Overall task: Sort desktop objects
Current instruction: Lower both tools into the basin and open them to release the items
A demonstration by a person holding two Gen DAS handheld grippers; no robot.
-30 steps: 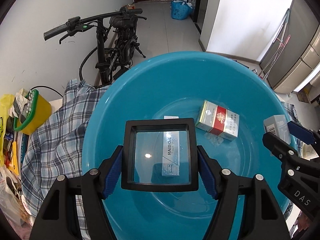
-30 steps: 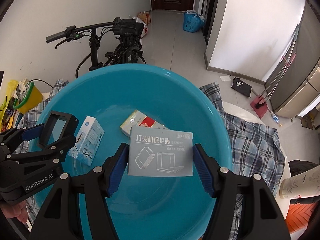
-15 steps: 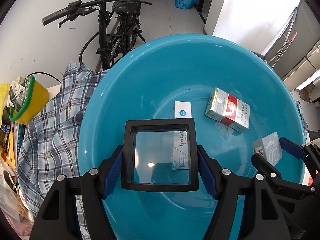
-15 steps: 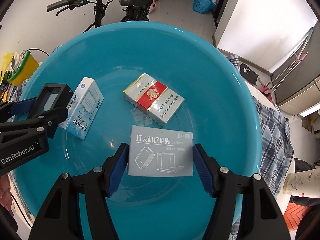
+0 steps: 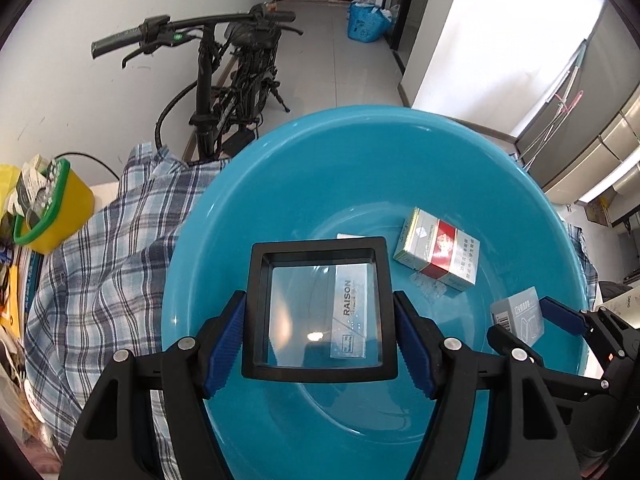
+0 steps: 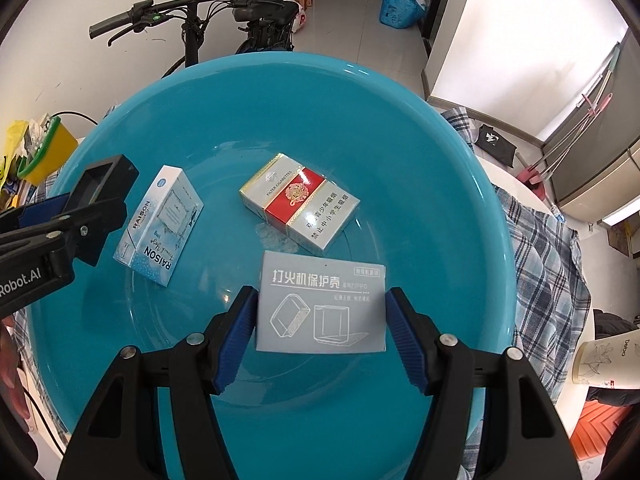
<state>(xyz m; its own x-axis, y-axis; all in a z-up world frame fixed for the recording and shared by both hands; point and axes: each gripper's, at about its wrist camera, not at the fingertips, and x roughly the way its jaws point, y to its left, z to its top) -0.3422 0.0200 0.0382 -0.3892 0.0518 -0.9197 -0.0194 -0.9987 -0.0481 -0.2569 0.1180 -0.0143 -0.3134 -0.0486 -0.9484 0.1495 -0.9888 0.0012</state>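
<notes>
- A big blue basin [image 6: 400, 128] is sitting on a checked cloth [image 5: 108, 264] and filling most of both views; both grippers are pointing steeply down into it.
- The left gripper [image 5: 320, 320] is reaching over the left side of the basin with a black-framed clear box [image 5: 320, 308] sitting between its blue pads [image 5: 224, 336]. Its jaws are opening just now, and I cannot tell whether the pads are pressing on the frame.
- The right gripper [image 6: 320, 320] is clamping a flat grey packet [image 6: 322, 308] by its two side edges, above the near part of the basin floor.
- A red and silver cigarette pack [image 6: 300, 206] is lying flat on the basin floor, just beyond the grey packet.
- A pale blue RAISON box [image 6: 160, 224] is lying on the floor left of the pack, beneath the left gripper; from the left wrist it is showing mostly through the clear box, so its outline is blurring.
- A crumpled bit of clear wrapper [image 6: 272, 236] is lying by the pack, hard to make out.
</notes>
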